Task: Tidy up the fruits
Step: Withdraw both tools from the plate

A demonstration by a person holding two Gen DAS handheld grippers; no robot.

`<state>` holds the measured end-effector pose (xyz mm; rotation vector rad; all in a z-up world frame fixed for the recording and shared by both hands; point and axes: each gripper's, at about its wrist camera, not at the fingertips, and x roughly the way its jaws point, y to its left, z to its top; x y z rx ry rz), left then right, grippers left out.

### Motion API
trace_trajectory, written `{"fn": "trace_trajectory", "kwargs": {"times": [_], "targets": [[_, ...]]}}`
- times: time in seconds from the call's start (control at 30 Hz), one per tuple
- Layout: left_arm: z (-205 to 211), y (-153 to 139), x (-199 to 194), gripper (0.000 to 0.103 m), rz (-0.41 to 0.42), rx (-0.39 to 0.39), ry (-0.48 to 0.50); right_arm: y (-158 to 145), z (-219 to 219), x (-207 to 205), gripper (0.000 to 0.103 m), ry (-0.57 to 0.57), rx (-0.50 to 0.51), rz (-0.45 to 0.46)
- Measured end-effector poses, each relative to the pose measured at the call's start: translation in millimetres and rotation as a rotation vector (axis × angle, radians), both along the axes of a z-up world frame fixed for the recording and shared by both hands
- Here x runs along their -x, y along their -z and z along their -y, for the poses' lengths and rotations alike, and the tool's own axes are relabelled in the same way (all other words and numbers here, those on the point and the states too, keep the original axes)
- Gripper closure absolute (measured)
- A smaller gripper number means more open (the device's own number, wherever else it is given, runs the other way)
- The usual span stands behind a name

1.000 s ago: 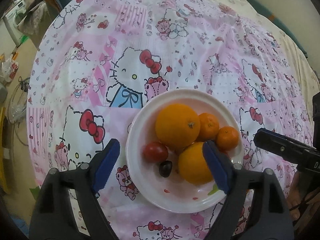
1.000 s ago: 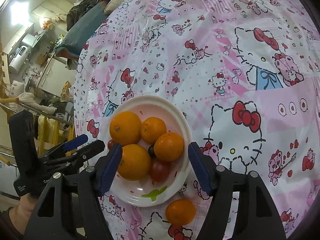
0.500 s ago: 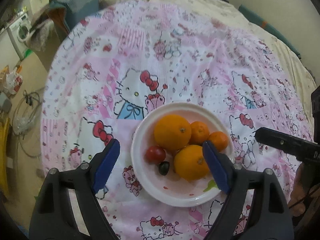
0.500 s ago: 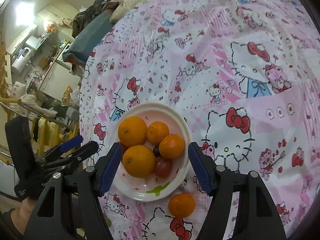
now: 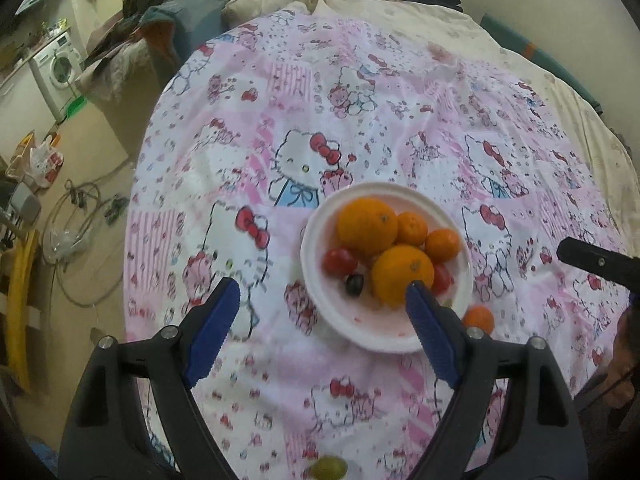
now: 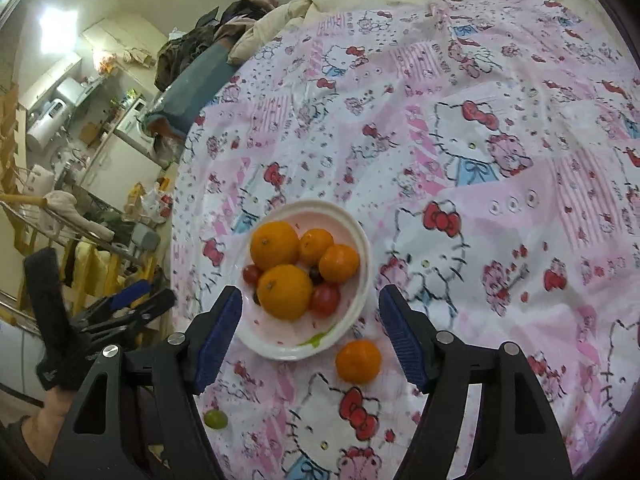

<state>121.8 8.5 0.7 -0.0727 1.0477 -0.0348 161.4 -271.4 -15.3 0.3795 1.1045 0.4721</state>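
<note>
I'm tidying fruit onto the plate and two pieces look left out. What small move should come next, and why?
Probably lower the open right tool onto the loose mandarin, which lies on the cloth just outside the plate. The green grape sits farther off.

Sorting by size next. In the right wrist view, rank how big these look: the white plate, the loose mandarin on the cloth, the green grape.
1. White plate, largest by far.
2. Loose mandarin.
3. Green grape, smallest.
All three lie at similar nearness, so the order looks dependable.

Both wrist views high, angled down (opposite sides); shared: plate (image 5: 320, 312) (image 6: 356, 322), tablecloth (image 5: 400, 92) (image 6: 440, 80).
</note>
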Motion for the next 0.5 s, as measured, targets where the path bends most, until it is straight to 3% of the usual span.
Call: {"fn": "trace_trajectory", "kwargs": {"times": [0.33, 0.5], "targets": [[-3, 3, 39, 0.021, -0.026, 0.003, -0.005, 29, 21, 23, 0.029, 0.047, 0.039, -0.129], [-3, 5, 45, 0.021, -0.037, 0.016, -0.016, 51, 24, 30, 0.029, 0.069, 0.125, -0.195]]}}
